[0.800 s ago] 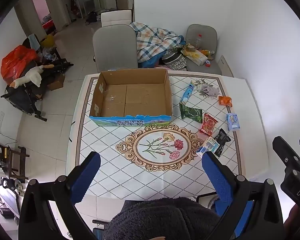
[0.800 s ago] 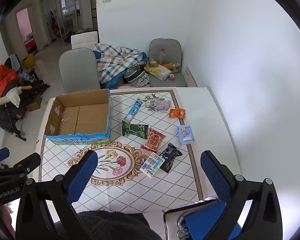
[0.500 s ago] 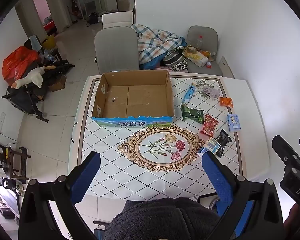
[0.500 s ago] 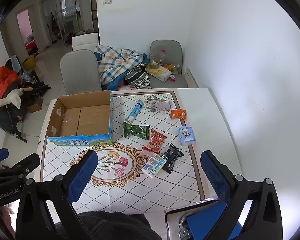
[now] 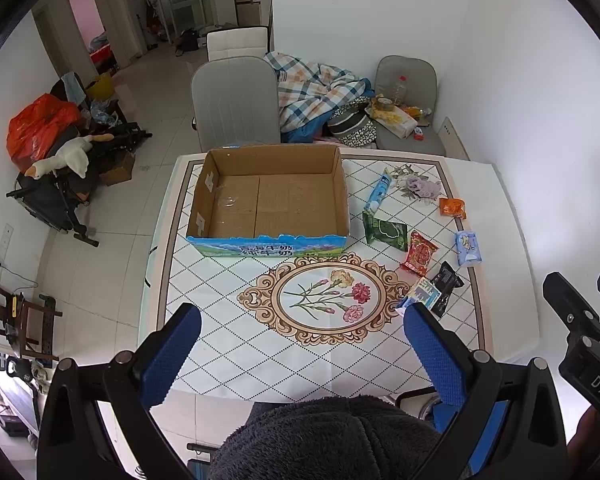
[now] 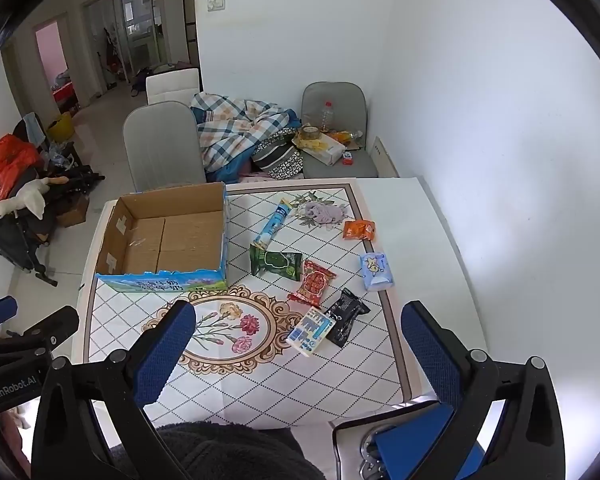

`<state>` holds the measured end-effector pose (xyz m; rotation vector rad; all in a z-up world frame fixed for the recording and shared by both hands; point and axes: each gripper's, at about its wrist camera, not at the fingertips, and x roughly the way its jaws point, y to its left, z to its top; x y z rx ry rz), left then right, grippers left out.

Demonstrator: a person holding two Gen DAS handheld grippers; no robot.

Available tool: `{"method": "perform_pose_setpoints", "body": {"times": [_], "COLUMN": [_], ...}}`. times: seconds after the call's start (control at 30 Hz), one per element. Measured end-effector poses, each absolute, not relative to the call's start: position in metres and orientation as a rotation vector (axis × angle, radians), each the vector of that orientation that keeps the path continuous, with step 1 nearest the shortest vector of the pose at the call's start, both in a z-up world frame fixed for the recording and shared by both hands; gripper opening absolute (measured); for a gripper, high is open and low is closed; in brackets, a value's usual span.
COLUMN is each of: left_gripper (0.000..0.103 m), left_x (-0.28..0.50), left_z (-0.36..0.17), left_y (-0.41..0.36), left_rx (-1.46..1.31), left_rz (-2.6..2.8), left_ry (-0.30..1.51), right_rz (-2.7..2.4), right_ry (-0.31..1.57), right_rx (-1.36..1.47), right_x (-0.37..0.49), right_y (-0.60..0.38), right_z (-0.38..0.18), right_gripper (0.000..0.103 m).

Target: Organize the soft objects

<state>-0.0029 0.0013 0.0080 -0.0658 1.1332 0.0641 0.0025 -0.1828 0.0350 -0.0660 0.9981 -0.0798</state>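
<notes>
So I'm holding both grippers up high over the near edge of the table [image 5: 228,344], I guess to get the whole layout in view before committing to anything. My left gripper [image 5: 300,340] has its jaws spread wide with nothing in them, and my right gripper [image 6: 296,344] is the same, wide apart and empty.

Left side of the table is the box [image 5: 268,200], flaps gone, nothing inside, so that's the obvious drop spot. It's parked beside the snacks, which should make for short trips.

Right of the box are the soft things, all loose on the tablecloth: blue tube [image 6: 273,224], purple cloth [image 6: 324,213], orange packet [image 6: 359,229], green packet [image 6: 276,264], red packet [image 6: 313,283], tissue pack [image 6: 376,271], black packet [image 6: 346,316] and a white-blue pack [image 6: 311,331] touching it.

Nothing's really in the way over the table. The box's near wall stands tall, so I'd probably have to lift stuff over it. Chairs [image 5: 236,100] piled with a blanket [image 5: 312,92] sit behind the table, well apart from anything I need.
</notes>
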Motion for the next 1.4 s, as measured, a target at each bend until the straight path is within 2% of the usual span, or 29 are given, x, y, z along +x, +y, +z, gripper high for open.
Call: {"method": "perform_pose_setpoints", "body": {"times": [1.4], "left_gripper": [0.103], "left_x": [-0.013], "left_z": [0.021], "left_y": [0.000], "left_rx": [-0.070], "left_rz": [0.071], "left_ry": [1.107], "right_rz": [-0.065], "right_ry": [0.975], "right_rx": [-0.062], "right_x": [-0.005], "right_y": [-0.187], "right_z": [0.039], "right_gripper": [0.103]}}
